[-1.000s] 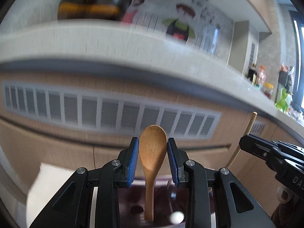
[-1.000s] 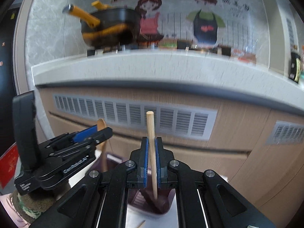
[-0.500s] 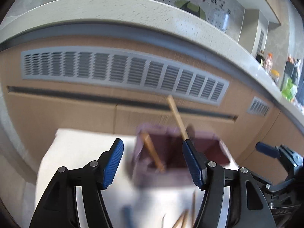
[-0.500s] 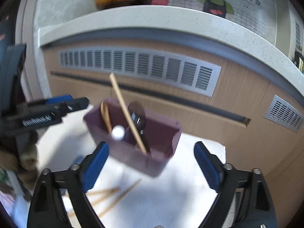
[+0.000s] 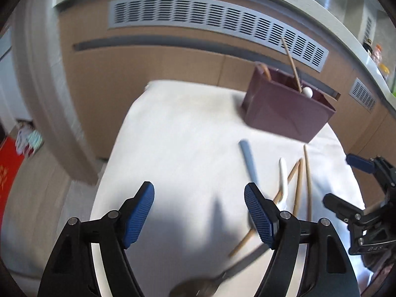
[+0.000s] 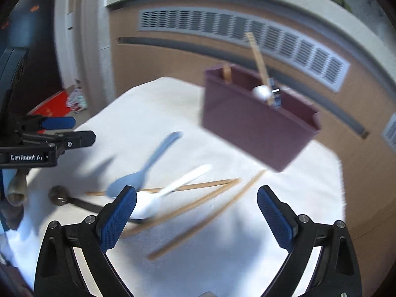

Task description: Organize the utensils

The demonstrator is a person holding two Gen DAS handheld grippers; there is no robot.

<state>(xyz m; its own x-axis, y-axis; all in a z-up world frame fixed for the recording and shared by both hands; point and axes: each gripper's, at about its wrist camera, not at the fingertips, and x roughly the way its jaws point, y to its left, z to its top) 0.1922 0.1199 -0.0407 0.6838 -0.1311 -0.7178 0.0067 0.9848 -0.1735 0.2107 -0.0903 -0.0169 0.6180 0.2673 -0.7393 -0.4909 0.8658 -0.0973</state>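
A maroon utensil box [image 5: 287, 112] [image 6: 257, 121] stands at the far side of the white-clothed table [image 5: 178, 148]. It holds a wooden spoon [image 5: 264, 70], a chopstick [image 5: 292, 64] [image 6: 258, 57] and a white-tipped utensil [image 6: 261, 91]. On the cloth lie a light blue spoon [image 6: 146, 165] [image 5: 248, 160], a white spoon [image 6: 168, 193] [image 5: 283, 178], several wooden chopsticks [image 6: 198, 205] [image 5: 307, 180] and a dark spoon [image 6: 74, 200]. My left gripper [image 5: 199, 212] is open and empty above the cloth. My right gripper [image 6: 196, 219] is open and empty above the chopsticks.
Wooden cabinet fronts with a grey vent grille [image 5: 217, 22] rise behind the table under a pale counter edge. A red item [image 6: 49, 106] lies on the floor at left. The other gripper shows in each view [image 5: 366, 212] [image 6: 42, 143].
Both grippers let go of the wooden spoon and the chopstick into the box, opened wide, and pulled back and up. The loose utensils on the cloth have come into view.
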